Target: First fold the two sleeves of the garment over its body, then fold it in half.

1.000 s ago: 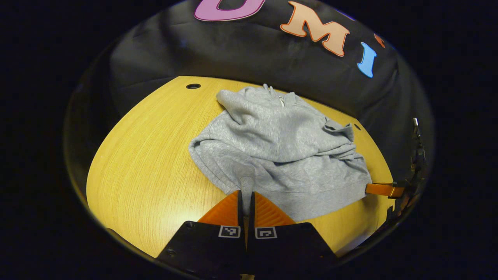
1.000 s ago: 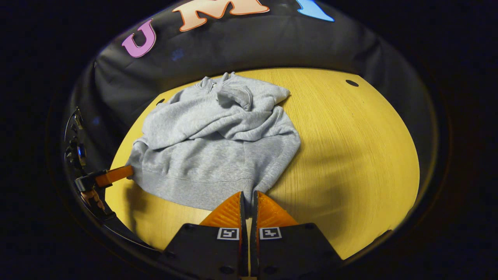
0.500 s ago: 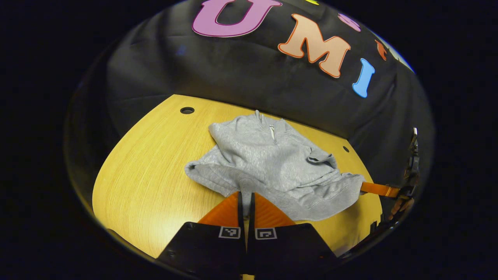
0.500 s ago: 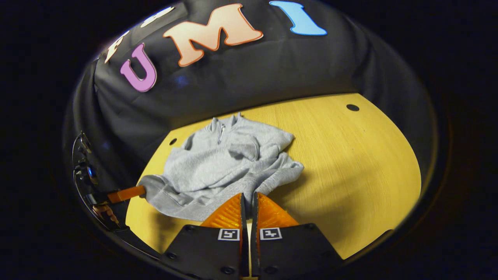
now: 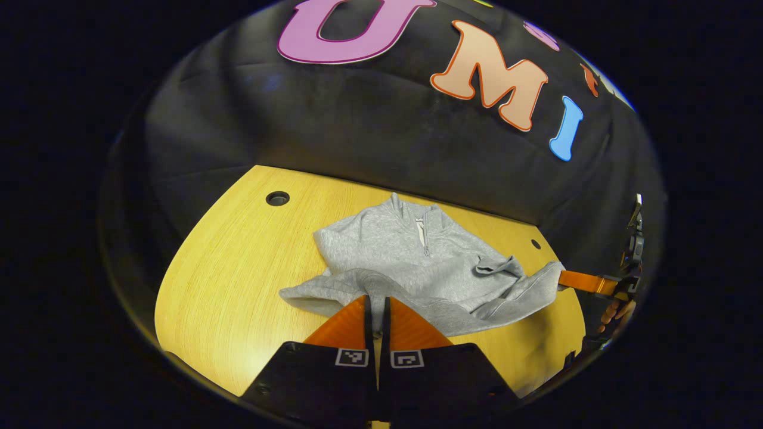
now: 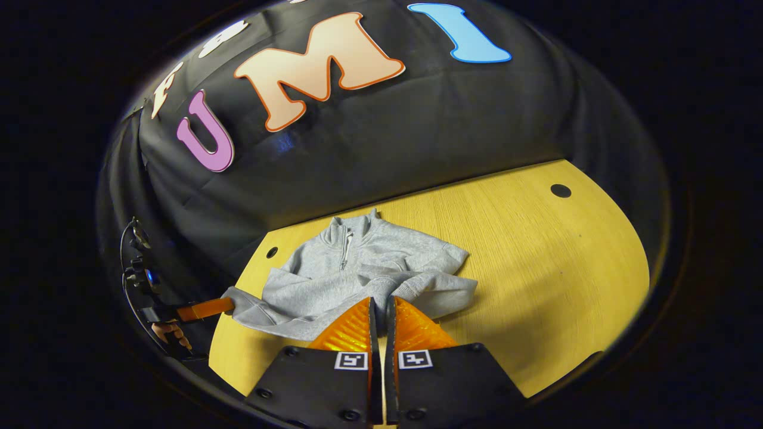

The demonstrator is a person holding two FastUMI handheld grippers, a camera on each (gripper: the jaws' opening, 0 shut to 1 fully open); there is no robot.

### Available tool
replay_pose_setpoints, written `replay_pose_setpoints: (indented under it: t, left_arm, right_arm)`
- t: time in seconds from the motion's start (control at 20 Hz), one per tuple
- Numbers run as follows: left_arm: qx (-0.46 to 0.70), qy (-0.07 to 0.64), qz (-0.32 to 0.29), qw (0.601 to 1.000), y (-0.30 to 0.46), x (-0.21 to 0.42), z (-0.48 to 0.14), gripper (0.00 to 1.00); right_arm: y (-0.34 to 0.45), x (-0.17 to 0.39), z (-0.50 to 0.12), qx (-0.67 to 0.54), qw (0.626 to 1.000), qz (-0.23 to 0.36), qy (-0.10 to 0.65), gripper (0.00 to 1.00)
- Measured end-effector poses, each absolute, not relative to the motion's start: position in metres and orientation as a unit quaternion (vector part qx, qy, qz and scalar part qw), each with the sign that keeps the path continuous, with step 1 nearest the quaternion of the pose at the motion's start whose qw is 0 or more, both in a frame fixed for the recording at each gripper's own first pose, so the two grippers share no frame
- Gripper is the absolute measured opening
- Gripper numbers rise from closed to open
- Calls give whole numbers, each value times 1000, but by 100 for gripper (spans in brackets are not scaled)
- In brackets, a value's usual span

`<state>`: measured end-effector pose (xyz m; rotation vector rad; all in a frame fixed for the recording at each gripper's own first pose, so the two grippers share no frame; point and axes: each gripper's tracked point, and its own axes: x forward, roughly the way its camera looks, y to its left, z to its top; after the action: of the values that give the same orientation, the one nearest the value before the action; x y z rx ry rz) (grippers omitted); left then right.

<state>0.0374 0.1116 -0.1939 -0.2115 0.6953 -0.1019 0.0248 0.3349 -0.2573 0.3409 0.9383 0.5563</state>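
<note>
We had the left gripper [image 5: 377, 304] and the right gripper [image 6: 380, 307] each clenched on the grey garment's [image 5: 411, 262] hem, lifting its near edge off the wooden counter [image 5: 226, 286], collar lying by the booth wall.

Left gripper [image 5: 377, 307] has its two fingers pinched tight on the near hem of the grey fleece zip-neck pullover [image 5: 417, 262], lifted off the yellow wood-grain tabletop [image 5: 238, 280]. Ahead, the collar and zip lie flat. Off to the right, the other gripper [image 5: 575, 280] grips the hem's far corner, a hand [image 5: 614, 313] behind it.
</note>
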Motion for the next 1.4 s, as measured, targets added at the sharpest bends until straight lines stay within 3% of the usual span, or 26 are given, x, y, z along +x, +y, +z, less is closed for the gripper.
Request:
replay_pose_setpoints:
  t: [0.3,0.45,0.6,0.75,0.8,0.9,0.95,1.15,1.2,1.4]
  left_arm:
    - [-122,381,-41,915,116,100,-226,0]
    - [-145,427,-10,892,122,119,-257,0]
    - [-134,421,27,897,130,139,-257,10]
    - [-96,371,88,919,159,160,-242,100]
    - [-87,358,106,924,167,163,-240,93]
    - [-77,323,133,934,173,166,-221,96]
    - [-77,301,138,941,174,167,-208,96]
    - [-29,223,144,964,174,148,-142,96]
    - [-6,205,140,969,169,141,-128,96]
    - [41,139,111,983,133,92,-83,95]
  right_arm:
    - [355,72,-306,182,821,234,489,5]
    - [370,85,-332,247,778,202,541,5]
    - [386,115,-336,248,792,206,519,11]
    - [389,152,-333,234,840,187,452,78]
    - [382,160,-328,219,858,175,431,100]
    - [365,165,-308,192,879,177,398,94]
    - [360,165,-301,178,886,186,386,98]
    - [337,161,-252,122,917,218,311,98]
    - [335,156,-237,112,924,225,289,94]
    - [318,118,-167,72,945,249,199,99]
